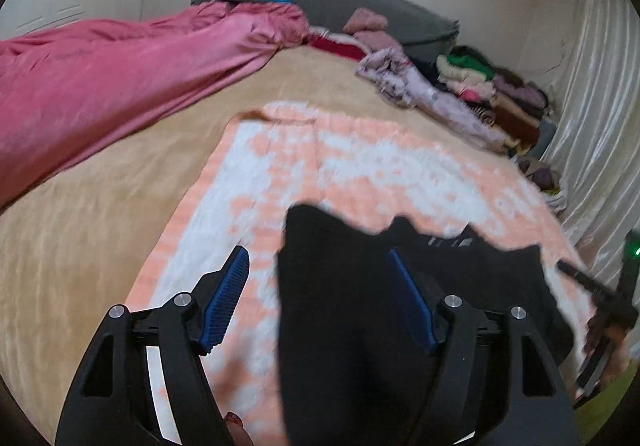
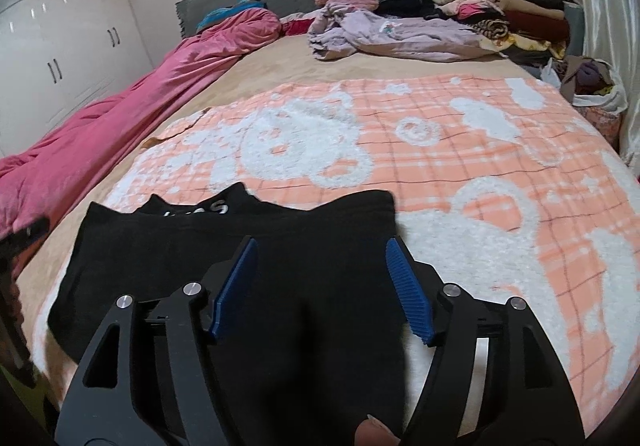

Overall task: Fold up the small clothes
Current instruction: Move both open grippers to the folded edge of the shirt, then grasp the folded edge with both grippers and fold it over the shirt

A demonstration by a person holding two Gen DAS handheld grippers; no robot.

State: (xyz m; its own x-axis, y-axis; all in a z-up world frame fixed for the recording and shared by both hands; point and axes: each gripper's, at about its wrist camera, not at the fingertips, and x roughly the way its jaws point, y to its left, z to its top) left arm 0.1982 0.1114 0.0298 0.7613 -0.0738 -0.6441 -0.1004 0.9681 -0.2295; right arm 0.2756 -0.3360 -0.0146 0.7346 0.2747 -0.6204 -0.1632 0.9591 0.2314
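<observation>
Black knit, the small garment [image 2: 224, 246] lay spread on the peach-and-white blanket [image 2: 460, 166], at the blanket's near edge, white lettering showing at its far hem. The left tongs [image 1: 318, 294] hung wide open over the garment's left edge, gripping nothing; the right tongs [image 2: 320, 282] were just as wide apart above its right half, also empty. By my reading the fold had not begun: this was the reach-in. Next, each pair would need to drop to a corner nearest the blanket's edge and pinch it.
</observation>
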